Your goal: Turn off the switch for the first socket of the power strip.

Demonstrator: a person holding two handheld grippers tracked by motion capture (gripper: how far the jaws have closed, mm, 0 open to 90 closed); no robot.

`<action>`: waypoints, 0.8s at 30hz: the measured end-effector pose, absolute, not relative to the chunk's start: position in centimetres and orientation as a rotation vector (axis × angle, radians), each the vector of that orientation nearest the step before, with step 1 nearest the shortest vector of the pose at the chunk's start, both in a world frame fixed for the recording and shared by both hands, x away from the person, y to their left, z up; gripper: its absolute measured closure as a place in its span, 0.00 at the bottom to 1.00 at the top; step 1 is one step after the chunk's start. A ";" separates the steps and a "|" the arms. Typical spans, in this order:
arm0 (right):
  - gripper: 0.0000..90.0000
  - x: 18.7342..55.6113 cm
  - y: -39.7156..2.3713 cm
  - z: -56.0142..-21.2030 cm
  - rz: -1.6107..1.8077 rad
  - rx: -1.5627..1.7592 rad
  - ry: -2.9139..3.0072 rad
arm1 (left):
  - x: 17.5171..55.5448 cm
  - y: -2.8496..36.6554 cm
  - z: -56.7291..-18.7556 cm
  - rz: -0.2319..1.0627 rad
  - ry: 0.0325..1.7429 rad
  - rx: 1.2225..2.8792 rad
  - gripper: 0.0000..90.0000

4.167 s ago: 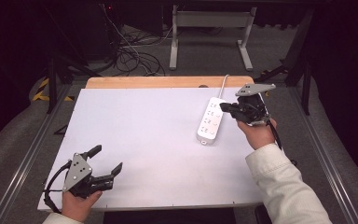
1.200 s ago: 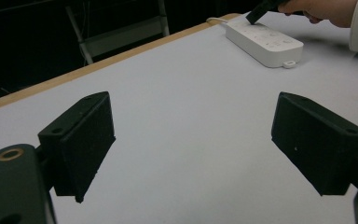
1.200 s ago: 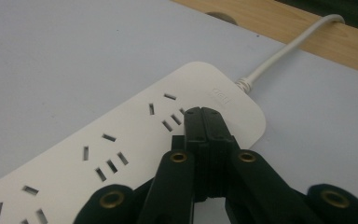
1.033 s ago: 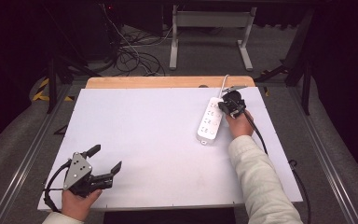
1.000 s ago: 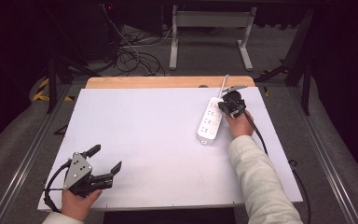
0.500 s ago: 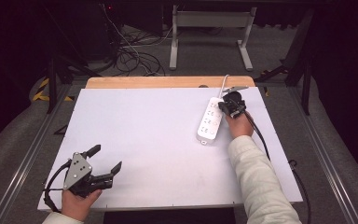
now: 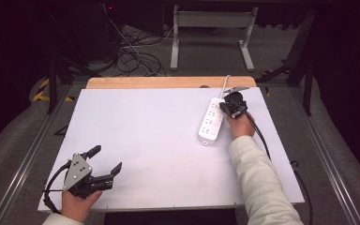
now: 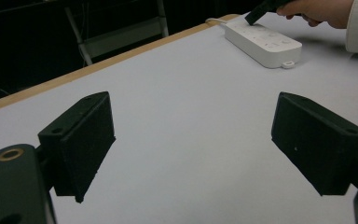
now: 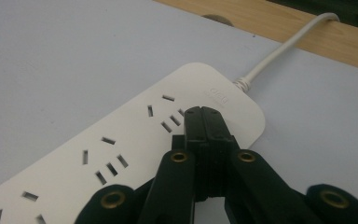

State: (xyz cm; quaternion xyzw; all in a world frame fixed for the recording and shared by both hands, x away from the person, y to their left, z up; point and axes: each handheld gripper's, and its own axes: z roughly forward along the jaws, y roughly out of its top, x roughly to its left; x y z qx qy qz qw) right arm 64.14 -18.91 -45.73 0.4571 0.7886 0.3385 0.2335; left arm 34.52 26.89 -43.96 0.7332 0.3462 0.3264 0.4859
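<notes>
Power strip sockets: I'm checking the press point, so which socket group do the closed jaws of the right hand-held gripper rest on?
The group nearest the cable end of the power strip; the right hand-held gripper tip sits there, other groups uncovered.

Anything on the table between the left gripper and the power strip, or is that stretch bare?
Bare. In the high view only white tabletop lies between the left gripper and the power strip; the left gripper view shows the same.

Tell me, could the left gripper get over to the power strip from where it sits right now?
Probably yes. Bare table lies between the open left gripper and the power strip. The right gripper, fingers shut, already rests on its corded end, so only the near end is free.
</notes>
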 end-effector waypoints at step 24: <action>1.00 61.3 -19.6 -40.8 1.140 1.136 2.115 | 34.5 26.6 -43.9 0.796 0.843 1.790 0.15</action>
